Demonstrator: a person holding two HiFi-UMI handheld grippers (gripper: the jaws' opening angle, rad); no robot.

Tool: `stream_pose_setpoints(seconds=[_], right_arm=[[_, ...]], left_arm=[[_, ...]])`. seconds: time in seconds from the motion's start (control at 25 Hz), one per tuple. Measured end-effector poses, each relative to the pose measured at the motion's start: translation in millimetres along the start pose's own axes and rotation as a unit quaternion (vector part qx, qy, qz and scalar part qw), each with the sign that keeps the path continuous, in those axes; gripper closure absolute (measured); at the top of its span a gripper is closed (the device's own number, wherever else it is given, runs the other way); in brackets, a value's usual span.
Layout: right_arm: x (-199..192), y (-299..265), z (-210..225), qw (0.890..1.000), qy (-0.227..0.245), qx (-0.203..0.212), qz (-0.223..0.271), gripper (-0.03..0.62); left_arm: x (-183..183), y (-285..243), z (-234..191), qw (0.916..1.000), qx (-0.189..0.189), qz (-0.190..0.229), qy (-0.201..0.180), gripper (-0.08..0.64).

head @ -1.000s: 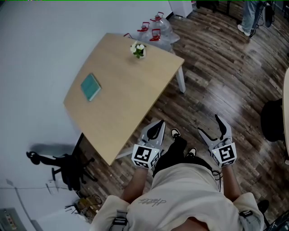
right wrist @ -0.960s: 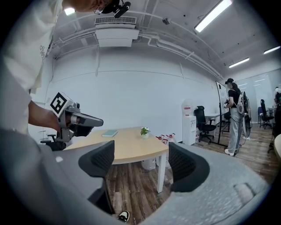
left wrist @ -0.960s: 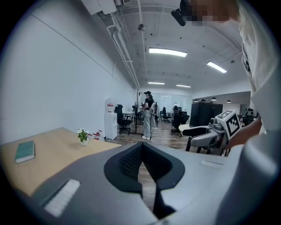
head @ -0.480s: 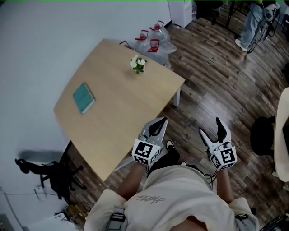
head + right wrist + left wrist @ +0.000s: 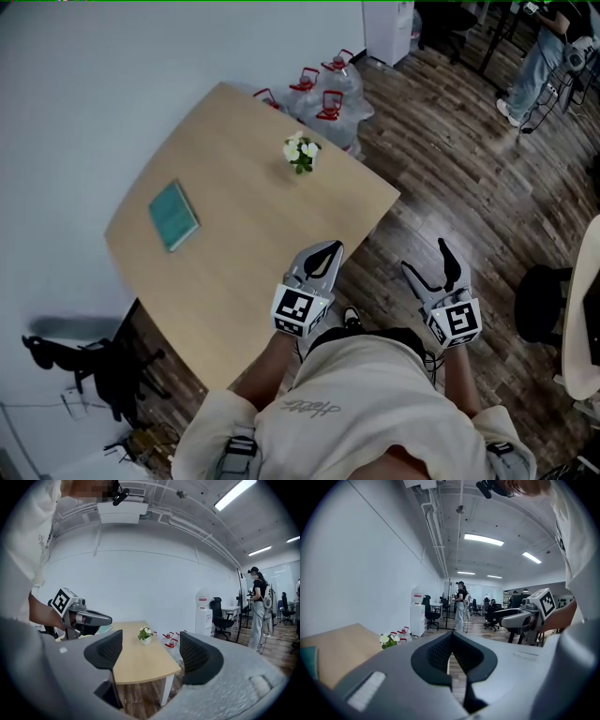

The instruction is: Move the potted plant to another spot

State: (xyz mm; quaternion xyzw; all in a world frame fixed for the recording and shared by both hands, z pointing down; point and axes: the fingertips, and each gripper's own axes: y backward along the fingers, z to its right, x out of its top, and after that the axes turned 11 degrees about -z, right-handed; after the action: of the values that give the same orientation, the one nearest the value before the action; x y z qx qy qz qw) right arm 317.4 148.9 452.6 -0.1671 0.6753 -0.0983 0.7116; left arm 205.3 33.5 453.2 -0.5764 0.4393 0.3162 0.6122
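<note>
Currently, item one, the potted plant (image 5: 300, 153), is standing upright on the wooden table (image 5: 246, 246), close to its far edge and toward the far right corner, white blossoms showing above green leaves. Item two, a teal book (image 5: 173, 215), is lying flat near the table's left edge, well apart from the plant. Item three, the left gripper (image 5: 328, 251), is hovering over the table's near right edge with its jaws clenched together on nothing. Item four, the right gripper (image 5: 427, 258), is hanging over the wood floor (image 5: 441, 178) off the table's right edge, jaws released and wide apart, empty; its own view is framing the plant between them at a distance. Item five, red-handled water jugs (image 5: 328, 89), are sitting on the floor just beyond the table's far edge.
</note>
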Motion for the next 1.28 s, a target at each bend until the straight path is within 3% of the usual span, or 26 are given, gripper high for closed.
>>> stream_pose_setpoints(seconds=[0.32,0.52,0.84,1.04,1.28], right_arm=[[14.7,-50.6,30.3,0.999,0.021,0.039,-0.008,0.213],[23.0,-94.0,55.3,0.993,0.061,0.099,-0.015,0.214],[52.5,-150.7,102.8,0.97,0.11,0.218,-0.016,0.215],[53.0,-180.5,115.3,0.956,0.134,0.259,-0.029,0.214],[41.9,-205.5,93.6,0.939,0.136,0.314,-0.046,0.215]], left_arm=[[13.3,-22.9,-39.1,0.9987,0.046,-0.004,0.021,0.543],[16.8,-50.9,-56.1,0.9935,0.098,-0.018,0.055,0.543],[54.5,-75.8,-80.0,0.9718,0.211,-0.014,0.105,0.543],[63.8,-84.6,-80.5,0.9611,0.253,-0.033,0.107,0.543],[58.5,-70.6,-89.5,0.9463,0.282,-0.018,0.157,0.543]])
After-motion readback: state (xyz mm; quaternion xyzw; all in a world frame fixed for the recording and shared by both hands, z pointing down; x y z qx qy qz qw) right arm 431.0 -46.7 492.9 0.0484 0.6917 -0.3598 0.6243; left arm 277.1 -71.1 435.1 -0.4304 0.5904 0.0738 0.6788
